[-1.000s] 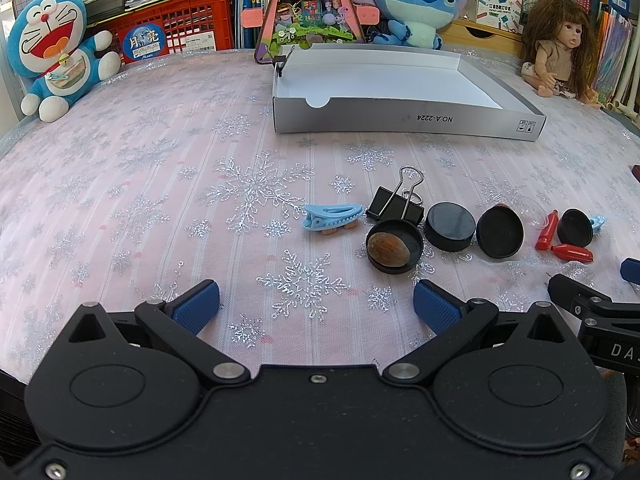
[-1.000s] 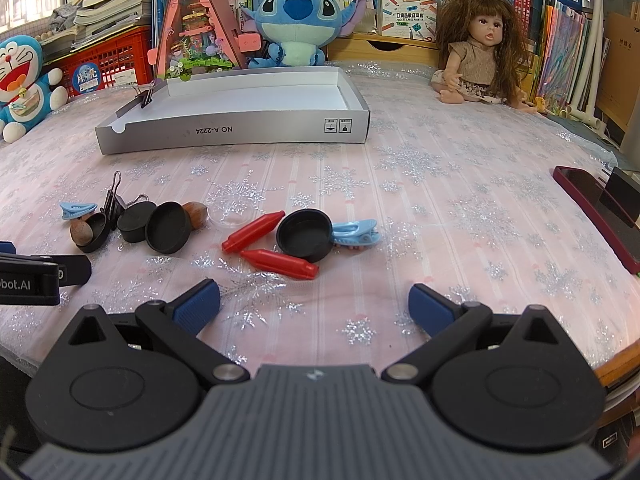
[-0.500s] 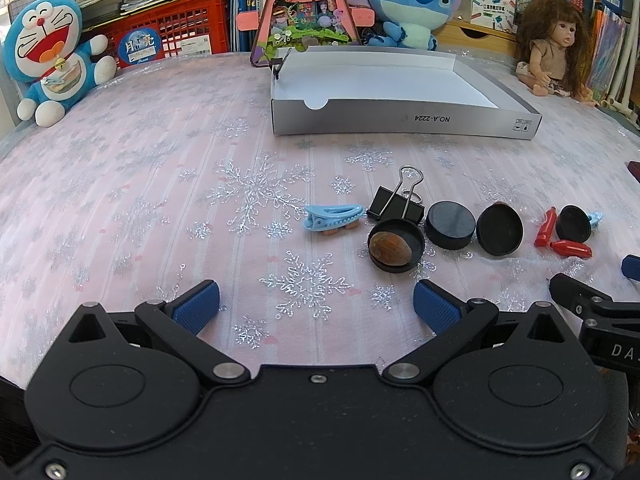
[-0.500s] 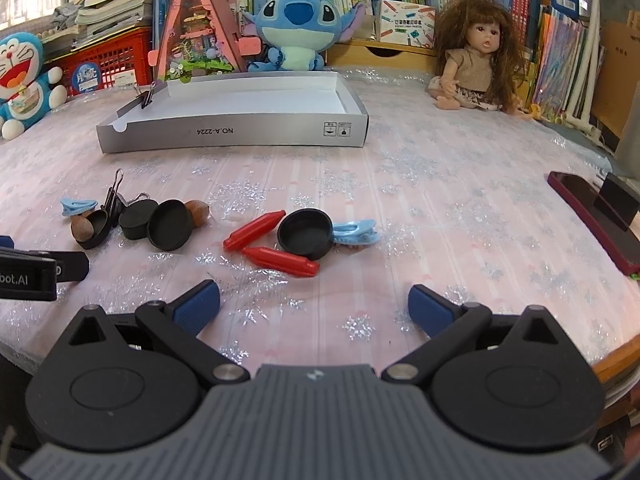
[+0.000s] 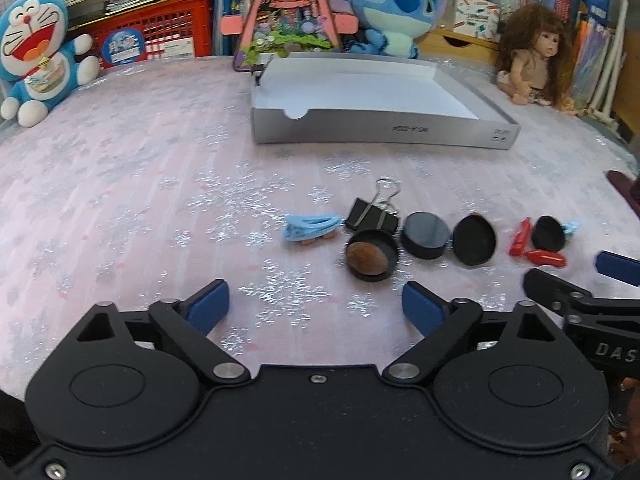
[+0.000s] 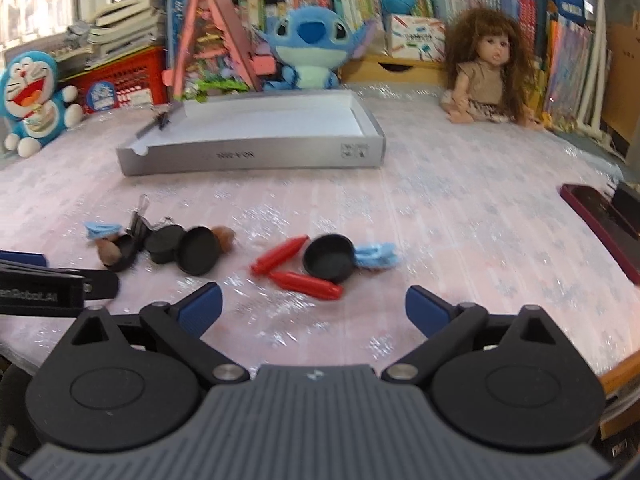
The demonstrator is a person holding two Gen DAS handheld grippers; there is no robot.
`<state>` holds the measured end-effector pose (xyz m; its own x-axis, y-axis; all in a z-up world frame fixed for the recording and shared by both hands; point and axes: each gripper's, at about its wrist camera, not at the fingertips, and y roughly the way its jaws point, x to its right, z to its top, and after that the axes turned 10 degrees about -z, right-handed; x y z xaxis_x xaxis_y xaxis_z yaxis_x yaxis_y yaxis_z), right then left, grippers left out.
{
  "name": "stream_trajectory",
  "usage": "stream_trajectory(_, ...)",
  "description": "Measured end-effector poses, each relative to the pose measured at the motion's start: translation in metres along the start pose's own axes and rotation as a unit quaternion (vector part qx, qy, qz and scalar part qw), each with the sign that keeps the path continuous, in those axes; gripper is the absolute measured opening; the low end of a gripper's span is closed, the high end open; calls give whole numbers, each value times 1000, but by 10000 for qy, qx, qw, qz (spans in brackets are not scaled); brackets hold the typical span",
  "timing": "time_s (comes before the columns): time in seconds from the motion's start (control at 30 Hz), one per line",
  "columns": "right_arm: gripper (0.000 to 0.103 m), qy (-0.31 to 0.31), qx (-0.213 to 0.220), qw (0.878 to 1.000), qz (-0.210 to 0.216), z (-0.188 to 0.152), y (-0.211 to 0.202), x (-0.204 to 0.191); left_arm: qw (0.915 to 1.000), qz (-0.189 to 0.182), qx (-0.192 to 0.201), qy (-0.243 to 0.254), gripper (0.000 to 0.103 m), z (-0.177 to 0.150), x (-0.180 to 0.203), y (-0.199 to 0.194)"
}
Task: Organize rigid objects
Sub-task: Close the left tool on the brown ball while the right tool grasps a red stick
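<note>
**Both tongs spread wide, small items still loose on bench**

L tongs [image 5: 316, 304]: released, blue pads far apart, nothing btwn them, low over the pink snowflake cloth of the bench [image 5: 120, 184]. R tongs [image 6: 313, 305]: also released, nothing held, just short of the red/black cluster.

Items on cloth, left wrist view, L to R:
- blue clip [image 5: 311, 229], lying flat
- binder clip [image 5: 372, 216], black w/ wire handles, just beside blue clip
- black cap w/ brown nut inside [image 5: 372, 255], touching the binder clip's near side
- black puck [image 5: 425, 234], flat, just right of it
- tilted black lid [image 5: 474, 240], beside the puck

Second cluster, right wrist view:
- 2 red capsules [image 6: 280, 255], one angled, one nearer the tongs [image 6: 306, 280]
- black dish [image 6: 329, 258], touching both
- 2nd blue clip [image 6: 376, 255], against the dish's right side
- another brown nut [image 6: 224, 236], behind the tilted lid

Grey tray [image 5: 380, 130] w/ white floor sits farther back, well apart from both clusters; a small black clip on its left rear corner [image 6: 162, 119]. Can't tell anything else inside.

Back edge: Doraemon plush [image 5: 38, 68], Stitch plush [image 5: 394, 12], doll [image 5: 534, 60], red crate [image 5: 160, 40], books. Dark red phone [image 6: 600, 220] at bench's right edge.
</note>
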<state>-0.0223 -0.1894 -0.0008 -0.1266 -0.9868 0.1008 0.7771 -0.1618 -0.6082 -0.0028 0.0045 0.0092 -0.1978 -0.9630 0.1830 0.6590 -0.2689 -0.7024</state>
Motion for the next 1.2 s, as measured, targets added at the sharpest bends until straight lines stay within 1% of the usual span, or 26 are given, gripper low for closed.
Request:
stream_trajectory(0.03,97,4,18,10000,44,1,-1,-1,10000,-58,9,21,83,0,2,-1)
stream_trajectory(0.1,92,36,13,9999,135,2,-1,0,9999,-147,56,62,72,0,4,-3)
stream_trajectory(0.13,90,50,6,9999,160,3,-1,0,9998,-184,76,74,69,0,5,-4)
stream_trajectory(0.2,83,75,23,9998,165,4,-2,0,9996,-257,107,76,58,1,6,-5)
stream_trajectory(0.33,74,110,-17,9999,126,5,0,-1,9992,-335,159,140,47,1,9,-6)
stream_trajectory(0.4,66,167,-82,9998,62,6,3,-1,9990,-363,173,219,42,1,11,-5)
stream_trajectory(0.47,63,246,-149,9996,23,6,6,0,9987,-386,211,273,40,1,12,-4)
stream_trajectory(0.53,60,328,-212,9992,-28,7,9,1,9983,-450,232,278,35,1,13,-2)
stream_trajectory(0.6,59,390,-277,9988,-49,8,13,0,9981,-507,230,247,26,0,12,0)
stream_trajectory(0.73,58,340,-275,9990,-42,9,15,-6,9978,-543,278,257,25,0,12,2)
stream_trajectory(0.83,50,339,-253,9991,-23,9,16,-10,9977,-536,319,264,23,-1,13,2)
stream_trajectory(0.87,49,349,-246,9991,-11,9,16,-11,9977,-522,329,276,17,0,13,2)
stream_trajectory(0.9,49,360,-235,9991,41,10,16,-11,9977,-515,342,284,6,0,13,2)
stream_trajectory(0.97,49,362,-212,9988,239,10,15,-9,9976,-555,354,231,5,1,12,-1)
stream_trajectory(1.03,49,293,-131,9991,265,10,12,-10,9973,-591,385,214,5,2,11,-3)
stream_trajectory(1.13,49,226,-26,9993,284,12,8,-12,9970,-560,429,320,7,1,13,-6)
stream_trajectory(1.2,49,220,-6,9994,271,12,8,-11,9968,-552,460,351,10,-1,13,-8)
